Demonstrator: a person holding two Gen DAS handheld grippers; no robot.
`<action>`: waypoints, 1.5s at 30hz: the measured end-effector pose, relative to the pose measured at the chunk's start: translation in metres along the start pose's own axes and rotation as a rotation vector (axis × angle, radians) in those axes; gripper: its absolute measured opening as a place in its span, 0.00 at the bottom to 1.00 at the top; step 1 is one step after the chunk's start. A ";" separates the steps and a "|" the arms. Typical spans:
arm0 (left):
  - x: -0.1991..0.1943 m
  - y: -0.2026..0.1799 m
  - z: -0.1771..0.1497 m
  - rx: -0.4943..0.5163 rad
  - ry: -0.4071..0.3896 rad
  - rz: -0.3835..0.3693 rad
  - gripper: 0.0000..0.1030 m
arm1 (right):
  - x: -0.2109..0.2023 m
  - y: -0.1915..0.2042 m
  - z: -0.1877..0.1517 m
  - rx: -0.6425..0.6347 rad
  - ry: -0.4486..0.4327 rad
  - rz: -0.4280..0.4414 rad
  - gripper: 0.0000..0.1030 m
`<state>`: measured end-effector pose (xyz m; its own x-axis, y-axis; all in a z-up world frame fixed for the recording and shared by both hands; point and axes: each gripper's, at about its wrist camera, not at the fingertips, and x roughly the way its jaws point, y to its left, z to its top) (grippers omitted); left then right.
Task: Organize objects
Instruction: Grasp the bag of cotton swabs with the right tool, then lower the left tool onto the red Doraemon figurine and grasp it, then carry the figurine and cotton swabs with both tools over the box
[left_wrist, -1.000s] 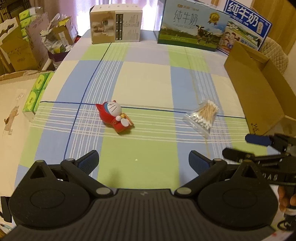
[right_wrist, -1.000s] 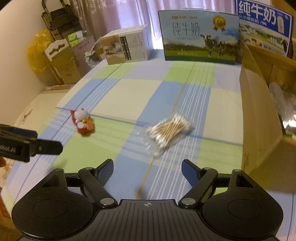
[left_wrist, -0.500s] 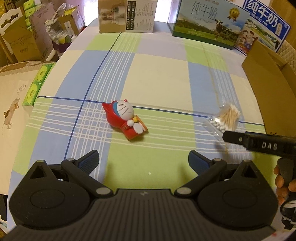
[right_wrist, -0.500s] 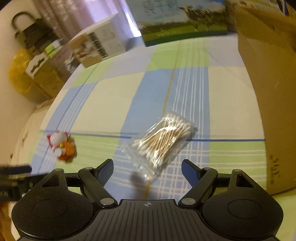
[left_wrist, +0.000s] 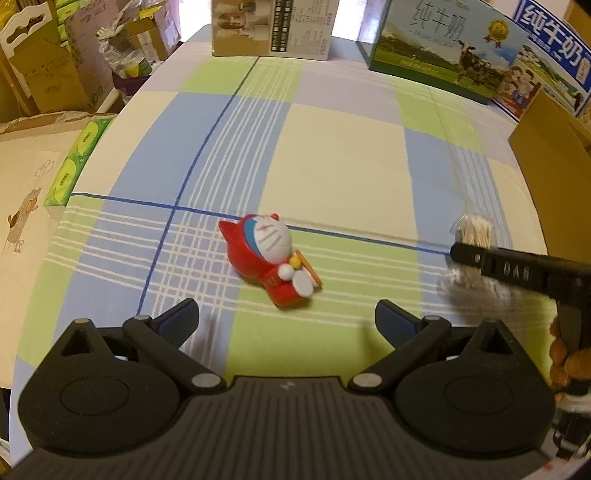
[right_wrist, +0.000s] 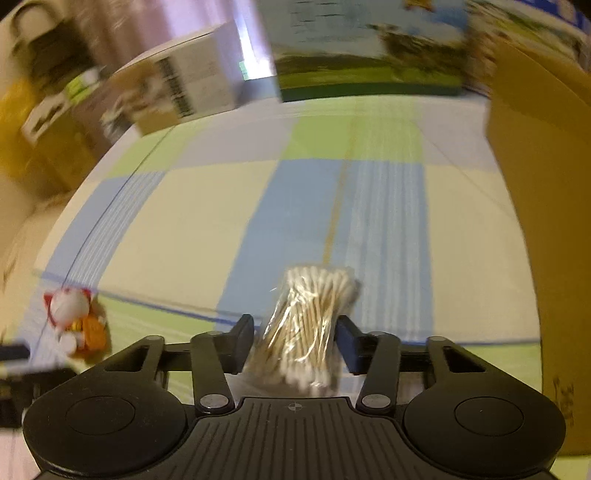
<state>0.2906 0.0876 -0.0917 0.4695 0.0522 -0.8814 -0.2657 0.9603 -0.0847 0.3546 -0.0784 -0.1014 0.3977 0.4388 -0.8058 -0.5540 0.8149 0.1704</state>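
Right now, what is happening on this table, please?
A person works with two handheld grippers over a checked tablecloth. The right gripper has its fingers closed around a clear plastic bag of cotton swabs, beside a brown cardboard box. The left gripper is open, facing a red and blue cat figurine lying untouched.
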 end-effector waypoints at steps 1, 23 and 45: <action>0.002 0.001 0.002 -0.006 0.001 0.002 0.96 | 0.001 0.005 -0.002 -0.048 -0.001 0.006 0.34; 0.042 0.006 0.031 -0.023 0.000 0.018 0.48 | 0.005 0.017 -0.009 -0.216 -0.009 0.025 0.31; -0.005 -0.049 -0.052 0.183 0.079 -0.134 0.46 | -0.064 -0.003 -0.084 -0.194 0.065 0.060 0.27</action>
<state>0.2574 0.0256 -0.1079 0.4212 -0.0939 -0.9021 -0.0451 0.9912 -0.1243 0.2693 -0.1410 -0.0980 0.3149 0.4541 -0.8334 -0.7080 0.6972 0.1124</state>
